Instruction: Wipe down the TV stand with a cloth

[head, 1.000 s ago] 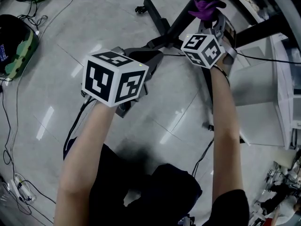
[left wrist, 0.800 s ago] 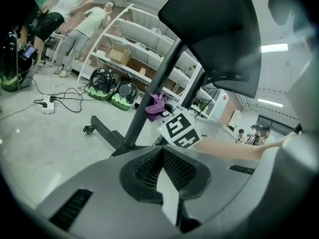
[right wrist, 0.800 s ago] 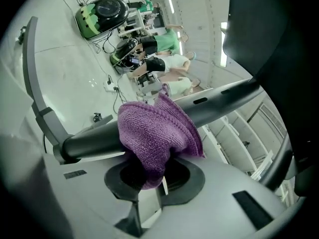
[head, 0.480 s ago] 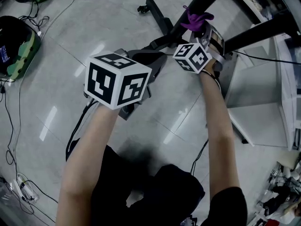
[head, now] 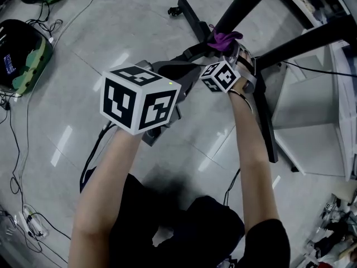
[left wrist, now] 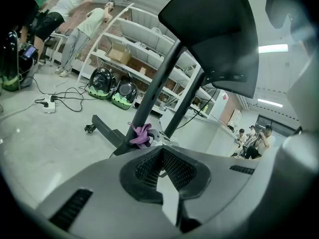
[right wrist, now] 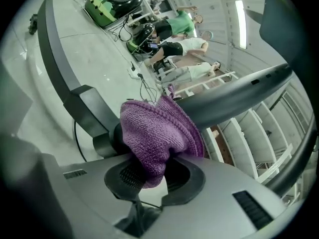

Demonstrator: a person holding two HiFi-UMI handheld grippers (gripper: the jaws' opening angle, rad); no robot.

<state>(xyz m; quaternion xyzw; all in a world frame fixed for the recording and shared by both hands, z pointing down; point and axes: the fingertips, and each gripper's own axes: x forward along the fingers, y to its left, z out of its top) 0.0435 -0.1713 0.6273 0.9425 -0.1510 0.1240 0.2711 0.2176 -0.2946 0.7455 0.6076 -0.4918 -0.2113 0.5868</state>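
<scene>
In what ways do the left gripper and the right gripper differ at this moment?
The right gripper is shut on a purple cloth; the left gripper has its jaws together with nothing between them. The right gripper reaches forward to the black pole of the stand, with the cloth at it; the left gripper hangs short of the stand, nearer the person. Both have grey bodies and shut jaws.
</scene>
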